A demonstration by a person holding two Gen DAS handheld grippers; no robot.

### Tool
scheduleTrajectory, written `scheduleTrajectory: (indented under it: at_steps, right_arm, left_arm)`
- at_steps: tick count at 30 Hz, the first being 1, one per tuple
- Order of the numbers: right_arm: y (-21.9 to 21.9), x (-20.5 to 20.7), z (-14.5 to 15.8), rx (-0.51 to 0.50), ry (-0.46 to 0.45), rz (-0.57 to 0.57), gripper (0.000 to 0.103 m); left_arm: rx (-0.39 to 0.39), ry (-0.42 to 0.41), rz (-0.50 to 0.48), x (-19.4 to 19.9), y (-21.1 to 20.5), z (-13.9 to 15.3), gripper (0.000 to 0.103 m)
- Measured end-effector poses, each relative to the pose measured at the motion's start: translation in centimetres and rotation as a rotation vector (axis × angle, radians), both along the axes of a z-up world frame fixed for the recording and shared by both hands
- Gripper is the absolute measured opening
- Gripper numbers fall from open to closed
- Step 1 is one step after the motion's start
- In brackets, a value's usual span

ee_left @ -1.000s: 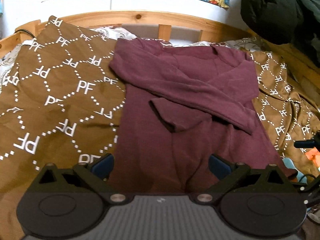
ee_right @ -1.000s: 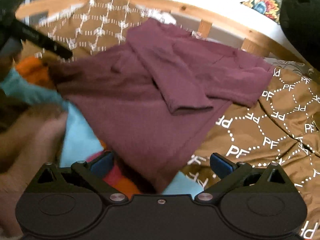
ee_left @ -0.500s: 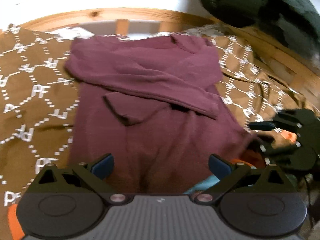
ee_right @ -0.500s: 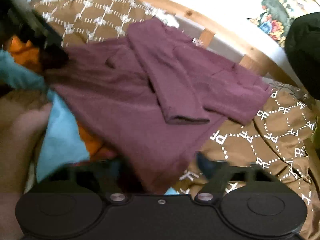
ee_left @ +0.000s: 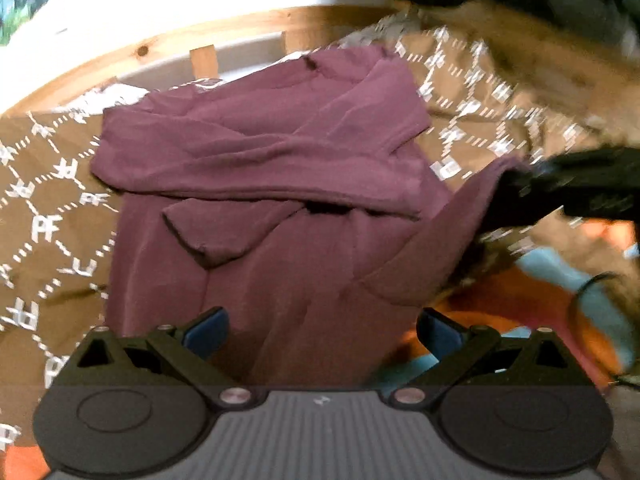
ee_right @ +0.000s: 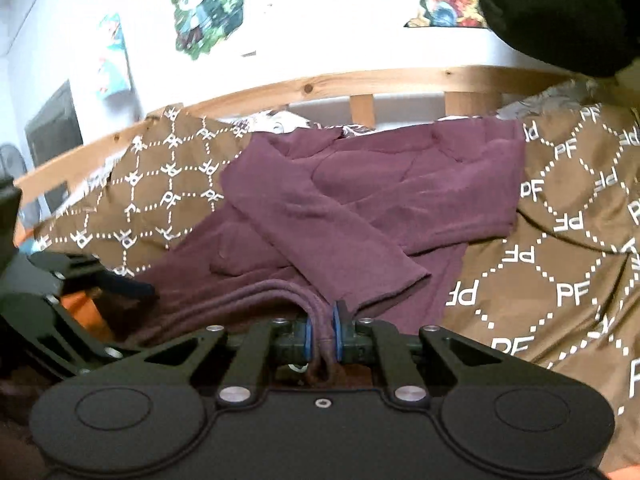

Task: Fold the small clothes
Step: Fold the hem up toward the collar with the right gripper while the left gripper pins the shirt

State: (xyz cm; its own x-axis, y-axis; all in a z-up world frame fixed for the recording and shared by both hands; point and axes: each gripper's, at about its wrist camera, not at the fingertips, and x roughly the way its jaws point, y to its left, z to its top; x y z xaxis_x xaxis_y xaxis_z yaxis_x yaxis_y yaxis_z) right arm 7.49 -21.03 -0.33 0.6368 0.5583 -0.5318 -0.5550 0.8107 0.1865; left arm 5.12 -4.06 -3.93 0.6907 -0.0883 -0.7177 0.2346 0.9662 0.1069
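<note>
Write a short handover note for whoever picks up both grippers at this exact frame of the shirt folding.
Right gripper: shut on the bunched bottom hem of the maroon shirt, lifting that corner.
Left gripper: open, empty, hovering over the hem's other side.
Shirt lies on the brown PF blanket, collar toward the wooden bed rail.
Done: both sleeves folded across the chest.
Left: left gripper takes its hem corner, then likely fold the bottom up toward the collar and flatten.

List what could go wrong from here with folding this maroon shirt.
1. The right gripper pinches a bunched hem of the maroon shirt; a thin bite may slip when lifted.
2. The left gripper is open over the other side of the hem, so lifting one-sided could skew the fold.
3. The crossed sleeves lie loose on top and may slide off.
</note>
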Motion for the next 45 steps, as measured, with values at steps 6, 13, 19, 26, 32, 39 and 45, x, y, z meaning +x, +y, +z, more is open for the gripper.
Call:
scheduleTrajectory:
  at_steps: [6,13,19,26,32,39,45]
  right_arm:
    - [-0.6,-0.8,0.2,0.024,-0.037,-0.02,0.01]
    - [-1.9,-0.7,0.9,0.071,-0.083,-0.07,0.01]
    - [-2.3,-0.8,1.1,0.082,-0.099,-0.093,0.01]
    - [-2.8,-0.8,1.0,0.095,-0.088,-0.127,0.01]
    - [-3.0,-1.2,1.2,0.085,-0.11,-0.149,0.01]
    - [-3.8,1.4,2.0,0.165,-0.055,-0.174,0.01]
    - [-3.4,6.1,1.9,0.187,-0.007,-0.21,0.01]
  left_arm:
    - [0.2,-0.053,0.042,-0.1,-0.9,-0.6,0.093]
    - [0.245,-0.065,0.214,-1.1,2.9,0.1,0.083]
    - [0.324,-0.108,0.29,-2.7,4.6,0.6,0.074]
    - [0.264,-0.074,0.335,-2.6,6.2,0.8,0.06]
    - [0.304,-0.111,0.296,-2.8,5.7,0.9,0.034]
    - [0.198,-0.147,0.282,1.0,6.9,4.3,0.011]
    - [0.082,-0.065,0.267,7.5,9.3,5.0,0.011]
